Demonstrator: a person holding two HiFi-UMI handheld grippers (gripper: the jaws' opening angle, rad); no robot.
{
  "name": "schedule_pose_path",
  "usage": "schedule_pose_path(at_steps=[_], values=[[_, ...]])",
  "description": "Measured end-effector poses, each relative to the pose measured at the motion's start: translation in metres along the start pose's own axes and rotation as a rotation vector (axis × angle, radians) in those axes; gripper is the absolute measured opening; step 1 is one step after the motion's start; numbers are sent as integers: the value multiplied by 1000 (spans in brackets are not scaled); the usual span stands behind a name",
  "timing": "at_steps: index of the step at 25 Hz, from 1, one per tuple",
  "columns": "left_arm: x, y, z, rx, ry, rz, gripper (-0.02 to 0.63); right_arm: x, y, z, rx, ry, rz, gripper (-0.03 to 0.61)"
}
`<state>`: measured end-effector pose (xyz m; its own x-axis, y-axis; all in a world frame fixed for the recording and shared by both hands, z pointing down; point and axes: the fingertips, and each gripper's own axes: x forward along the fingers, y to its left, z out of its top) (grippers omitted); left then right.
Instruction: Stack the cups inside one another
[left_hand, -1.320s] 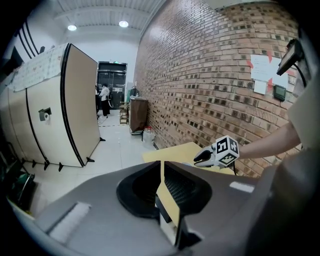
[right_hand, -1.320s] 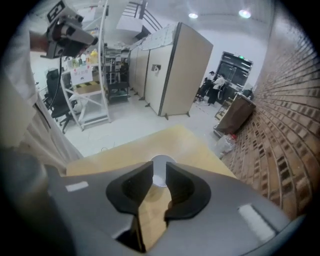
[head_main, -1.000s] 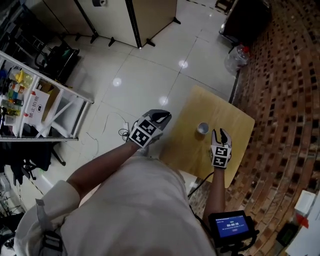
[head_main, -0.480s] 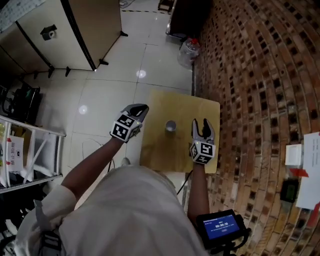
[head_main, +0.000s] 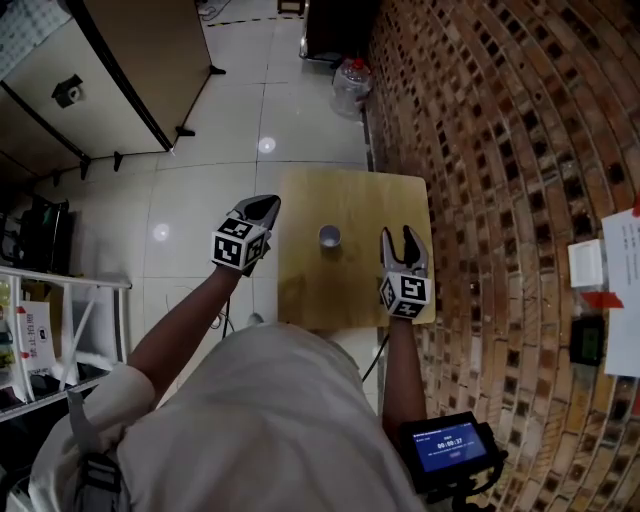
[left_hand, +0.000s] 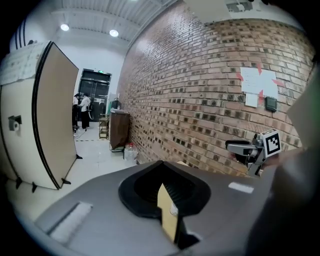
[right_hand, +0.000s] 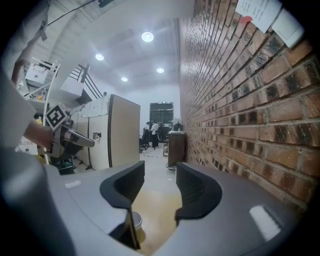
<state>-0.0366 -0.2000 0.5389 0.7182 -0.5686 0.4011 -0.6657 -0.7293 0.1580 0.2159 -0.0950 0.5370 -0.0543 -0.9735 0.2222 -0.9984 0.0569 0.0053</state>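
Left hand-held gripper (head_main: 262, 208) has shut, empty. Right hand-held gripper (head_main: 400, 240) has opened, empty, and lifted clear of the cup (head_main: 329, 237) on the tabletop (head_main: 350, 290). Stacking is probably complete.

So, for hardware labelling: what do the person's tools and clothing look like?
The left tool and right tool are grey with black inner pads, each bearing a cube of black-and-white square markers. The person wears a whitish top, its left sleeve ending near the elbow.

shirt (head_main: 260, 420): was pale, loose, short-sleeved | left gripper (head_main: 264, 207): had a grey shell, black pads, and a cube (head_main: 240, 243) with black-and-white squares | right gripper (head_main: 400, 238): had the same grey shell, black pads and a squared cube
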Motion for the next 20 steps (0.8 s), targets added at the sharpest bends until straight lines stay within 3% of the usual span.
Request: schedule_pose_path(at_steps=[6, 15, 20], values=[[-3, -12, -14, -80, 3, 12, 20, -19, -8, -22, 34, 23, 3, 190], [-19, -30, -46, -90, 58, 78, 26, -48, -25, -61, 138, 60, 28, 150], [-20, -37, -46, -78, 39, 98, 26, -29, -28, -69, 139, 72, 62, 143]])
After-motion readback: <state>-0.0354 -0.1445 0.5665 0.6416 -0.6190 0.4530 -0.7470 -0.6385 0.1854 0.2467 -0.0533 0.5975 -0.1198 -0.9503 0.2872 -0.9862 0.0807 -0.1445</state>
